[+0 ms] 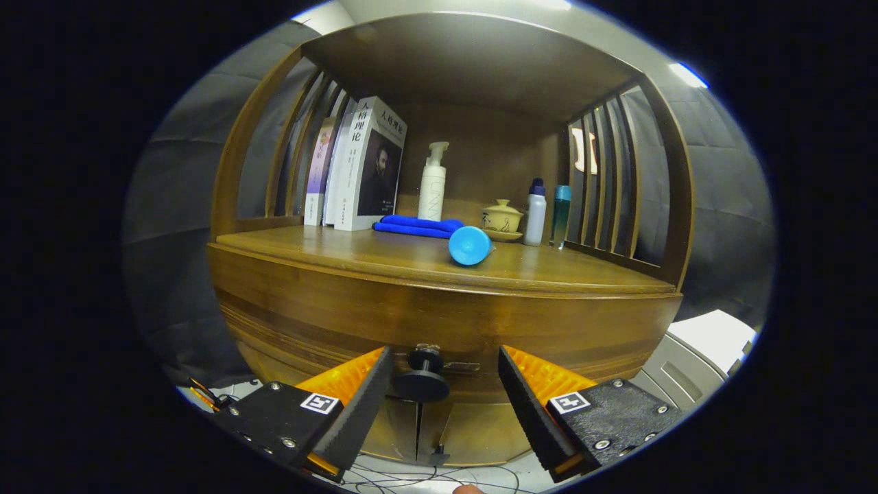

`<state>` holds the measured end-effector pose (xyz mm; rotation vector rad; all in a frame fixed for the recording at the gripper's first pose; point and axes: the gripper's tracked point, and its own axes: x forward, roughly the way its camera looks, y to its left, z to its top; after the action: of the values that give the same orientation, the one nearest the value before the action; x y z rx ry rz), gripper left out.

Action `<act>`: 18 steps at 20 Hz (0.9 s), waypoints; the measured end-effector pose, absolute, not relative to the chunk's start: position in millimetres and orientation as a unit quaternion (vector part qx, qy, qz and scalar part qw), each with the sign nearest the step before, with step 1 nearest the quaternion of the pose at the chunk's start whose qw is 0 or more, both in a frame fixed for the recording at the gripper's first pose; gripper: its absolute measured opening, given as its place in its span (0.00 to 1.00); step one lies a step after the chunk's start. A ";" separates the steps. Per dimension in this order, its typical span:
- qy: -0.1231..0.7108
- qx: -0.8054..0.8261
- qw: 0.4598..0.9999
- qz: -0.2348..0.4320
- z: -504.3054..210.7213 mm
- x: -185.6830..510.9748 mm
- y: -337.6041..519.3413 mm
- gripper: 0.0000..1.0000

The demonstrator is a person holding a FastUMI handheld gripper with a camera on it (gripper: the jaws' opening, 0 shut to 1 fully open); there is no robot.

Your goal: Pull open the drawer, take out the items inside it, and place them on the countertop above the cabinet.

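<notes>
Gripper view: the hand-held gripper (444,394) stands with fingers apart, flanking the drawer (439,329) knob (421,379) without touching it, placed to close on it and pull. Drawer front sits flush. Beyond, a blue cup (470,245) and cloth (418,226) lie on the tabletop (357,250).

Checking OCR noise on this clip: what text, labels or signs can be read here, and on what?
"人格理论": spine and cover of the white book standing on the countertop.
Purple book beside it: spine print too blurred to read.
Pump bottle: vertical lettering too blurred to read.
Square markers on the gripper: patterns, no words. Its fingers stand open either side of the drawer knob.
</notes>
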<state>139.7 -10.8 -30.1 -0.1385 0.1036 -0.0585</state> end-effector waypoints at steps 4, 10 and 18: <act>0.046 -0.054 0.997 -0.010 -19.6 98.6 -10.8 0.96; 0.020 -0.033 0.999 0.015 6.1 51.2 -14.0 0.95; -0.007 -0.014 1.000 0.012 23.2 2.3 -28.3 0.95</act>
<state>2.3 -28.3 23.2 -0.0286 -0.0142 0.0234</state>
